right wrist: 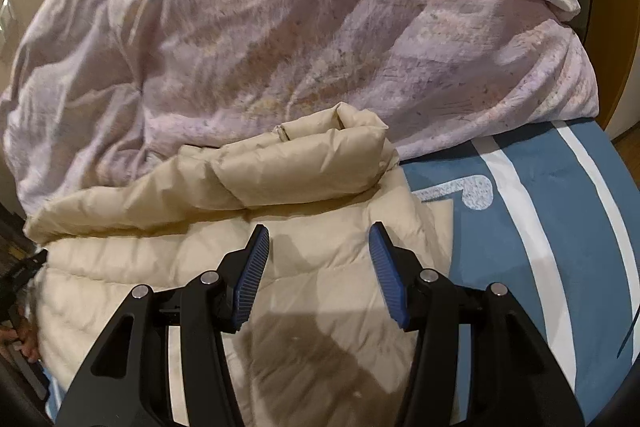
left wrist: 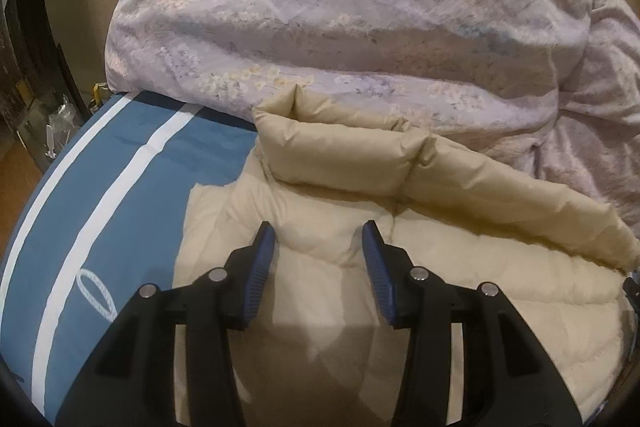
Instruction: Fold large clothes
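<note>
A: Nearest your left camera: the left gripper (left wrist: pixel 318 243), black arms, blue ribbed pads (left wrist: pixel 260 275), jaws apart with nothing between them.

B: And below it?

A: The cream puffer jacket (left wrist: pixel 320 307). You're hanging over its quilted body, and I can't tell whether the tips touch it. Your shadow falls on the fabric under the jaws.

B: Your right side?

A: Same story. The right gripper (right wrist: pixel 319 243) stands parted and empty over the jacket, near the jacket's edge.

B: Where's the jacket lying?

A: Flat on the blue bedsheet (left wrist: pixel 104 195) with white stripes. Its padded collar (left wrist: pixel 340 155) points away from you, folded over, and butts against the lilac floral duvet (left wrist: pixel 340 27) heaped at the back.

B: Anything else?

A: The sheet shows bare to the left of the jacket in your left view, and to the right in your right view. Fingers of a hand (right wrist: pixel 26 343) show at the right view's left edge, blurred.
</note>
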Action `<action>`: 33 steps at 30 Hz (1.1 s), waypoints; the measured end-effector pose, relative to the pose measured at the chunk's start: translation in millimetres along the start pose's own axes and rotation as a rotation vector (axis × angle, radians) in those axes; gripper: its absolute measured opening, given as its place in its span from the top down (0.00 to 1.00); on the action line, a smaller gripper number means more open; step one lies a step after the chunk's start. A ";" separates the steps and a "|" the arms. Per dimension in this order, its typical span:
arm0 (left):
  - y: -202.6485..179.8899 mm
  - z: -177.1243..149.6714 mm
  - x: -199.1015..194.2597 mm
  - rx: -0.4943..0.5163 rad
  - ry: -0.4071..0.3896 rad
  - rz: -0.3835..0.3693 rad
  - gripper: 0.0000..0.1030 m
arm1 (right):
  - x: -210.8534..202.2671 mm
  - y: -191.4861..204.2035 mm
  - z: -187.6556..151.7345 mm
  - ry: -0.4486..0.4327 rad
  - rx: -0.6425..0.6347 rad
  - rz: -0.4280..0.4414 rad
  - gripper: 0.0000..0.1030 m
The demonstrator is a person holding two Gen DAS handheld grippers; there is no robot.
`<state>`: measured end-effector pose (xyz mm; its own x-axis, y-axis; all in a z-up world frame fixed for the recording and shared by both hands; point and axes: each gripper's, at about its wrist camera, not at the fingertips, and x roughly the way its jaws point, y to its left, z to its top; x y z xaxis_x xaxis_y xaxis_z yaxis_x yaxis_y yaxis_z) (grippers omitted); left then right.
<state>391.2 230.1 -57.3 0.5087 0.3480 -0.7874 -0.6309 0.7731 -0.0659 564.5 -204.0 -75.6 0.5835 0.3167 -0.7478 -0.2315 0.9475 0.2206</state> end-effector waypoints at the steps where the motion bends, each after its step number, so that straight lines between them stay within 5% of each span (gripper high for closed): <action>1: -0.4 1.0 2.8 0.003 -0.002 0.008 0.55 | 3.4 0.5 0.3 0.000 -0.007 -0.009 0.47; 13: -4.3 7.1 42.5 0.023 -0.025 0.082 0.49 | 40.2 10.9 -1.0 -0.014 -0.045 -0.073 0.43; 19: -9.3 5.7 56.5 0.035 -0.030 0.100 0.44 | 54.5 22.3 -5.8 -0.025 -0.079 -0.100 0.30; 33: -10.6 2.7 59.4 0.029 -0.038 0.121 0.39 | 62.2 40.1 -12.4 -0.023 -0.103 -0.132 0.23</action>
<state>429.7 244.0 -101.7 0.4521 0.4588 -0.7649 -0.6720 0.7391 0.0461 581.9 -146.8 -121.1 0.6313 0.1919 -0.7514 -0.2296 0.9717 0.0553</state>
